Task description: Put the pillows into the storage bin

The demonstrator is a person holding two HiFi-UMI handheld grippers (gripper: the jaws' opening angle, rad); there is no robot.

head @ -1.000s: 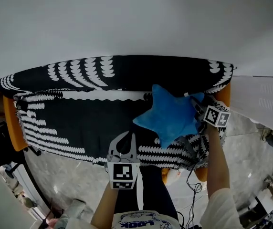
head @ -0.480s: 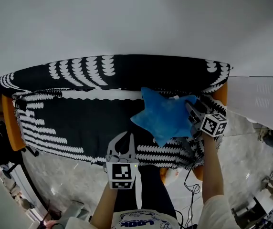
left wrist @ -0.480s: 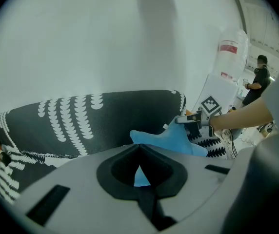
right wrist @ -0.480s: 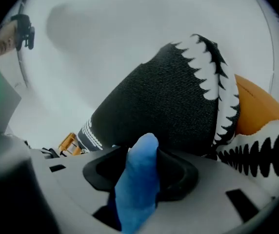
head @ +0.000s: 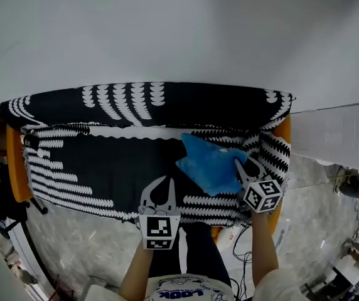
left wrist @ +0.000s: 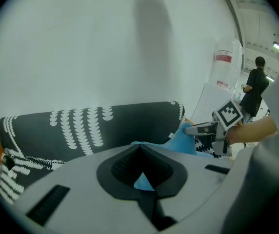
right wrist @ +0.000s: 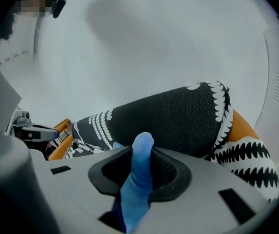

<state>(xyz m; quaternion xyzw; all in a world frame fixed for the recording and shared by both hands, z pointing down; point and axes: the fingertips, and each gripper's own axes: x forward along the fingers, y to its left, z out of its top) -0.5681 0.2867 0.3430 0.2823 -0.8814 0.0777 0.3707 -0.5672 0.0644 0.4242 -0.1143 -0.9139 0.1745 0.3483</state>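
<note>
Blue pillow (head: 208,168) over the sofa (head: 104,162), its tip pinched in the right gripper (head: 241,168), whose jaws have just been closing. Left gripper (head: 160,190) jaws are spread, empty.

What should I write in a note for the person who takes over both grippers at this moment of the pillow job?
The right gripper has just been closing its jaws and is now shut on a tip of the blue pillow, held over the right part of the sofa.
The left gripper is open and empty, near the sofa's front edge.
Done: the pillow is gripped. It is not in any bin yet.
Left: carry it to the storage bin and release it. I cannot make out the bin for sure; a white box right of the sofa may be it. No other pillow shows.
</note>
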